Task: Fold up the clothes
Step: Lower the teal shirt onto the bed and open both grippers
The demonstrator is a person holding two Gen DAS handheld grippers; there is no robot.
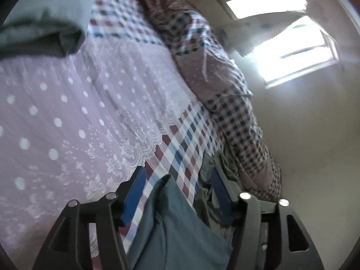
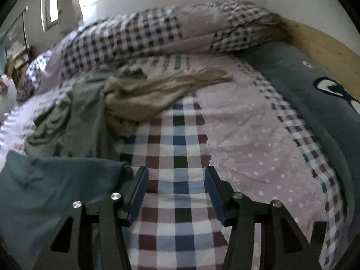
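Observation:
A blue-grey garment (image 2: 47, 191) lies on the checked bed sheet (image 2: 177, 153) at the lower left of the right wrist view. My right gripper (image 2: 176, 193) is open and empty over the sheet, its left finger beside the garment's edge. In the tilted left wrist view, my left gripper (image 1: 177, 193) is open, with a fold of the blue-grey garment (image 1: 177, 231) lying between its blue fingers. Another part of it hangs at the upper left (image 1: 45, 18). An olive-green garment (image 2: 74, 117) and a beige garment (image 2: 153, 90) lie crumpled further up the bed.
A rolled checked duvet (image 2: 146, 33) runs along the far side of the bed. A pink dotted lace panel (image 2: 252, 139) covers the right part. A dark grey cushion (image 2: 315, 85) lies by the wooden bed frame (image 2: 326, 45). Windows (image 1: 292, 51) are bright.

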